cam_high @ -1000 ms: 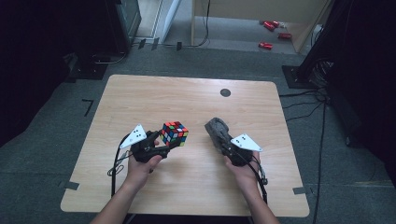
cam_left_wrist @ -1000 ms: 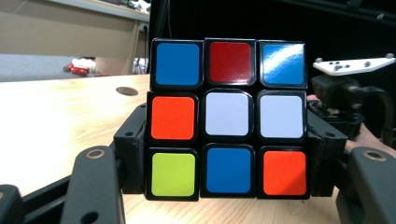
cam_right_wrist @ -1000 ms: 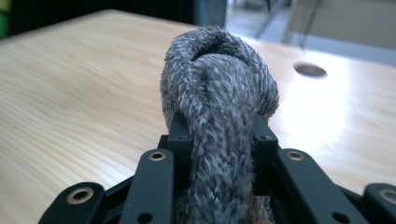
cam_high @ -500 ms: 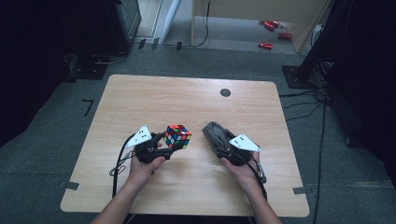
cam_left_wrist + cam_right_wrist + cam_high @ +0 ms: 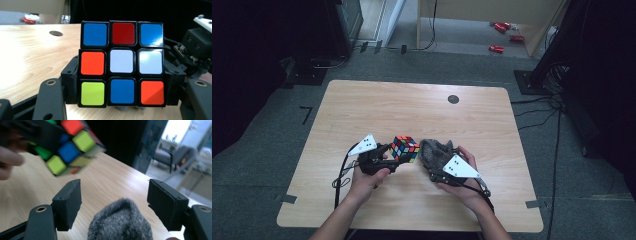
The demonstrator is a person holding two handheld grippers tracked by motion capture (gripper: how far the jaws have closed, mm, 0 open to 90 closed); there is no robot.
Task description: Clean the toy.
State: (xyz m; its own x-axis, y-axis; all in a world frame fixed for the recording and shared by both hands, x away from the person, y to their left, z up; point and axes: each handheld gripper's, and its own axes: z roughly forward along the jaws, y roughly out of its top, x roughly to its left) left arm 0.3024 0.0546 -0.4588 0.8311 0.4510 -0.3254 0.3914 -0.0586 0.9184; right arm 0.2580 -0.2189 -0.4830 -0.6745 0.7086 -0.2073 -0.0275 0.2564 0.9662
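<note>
From the high view I see the left hand (image 5: 369, 175) at the near-left of the wooden table (image 5: 362, 105), holding the left gripper (image 5: 388, 156), its grey plate pointing away to the left. That gripper's jaws are clamped on opposite sides of a scrambled puzzle cube (image 5: 405, 148), which sits near the middle of the table's near half; I cannot tell whether it is lifted clear of the surface. In the left gripper view the cube (image 5: 122, 63) faces the camera square on: blue, red, blue along the top, orange, white, white across the middle, green, blue, orange at the bottom, with a black jaw pressed to each side. Just right of the cube lies a grey furry object (image 5: 434, 150), and the right gripper (image 5: 437, 165) sits over it, held by the right hand (image 5: 464, 187). In the right gripper view the jaws stand wide apart with the grey fur (image 5: 121, 223) between them, touching neither; the cube (image 5: 67, 145) is blurred at upper left. A dark round hole (image 5: 453, 99) marks the far right of the table.
</note>
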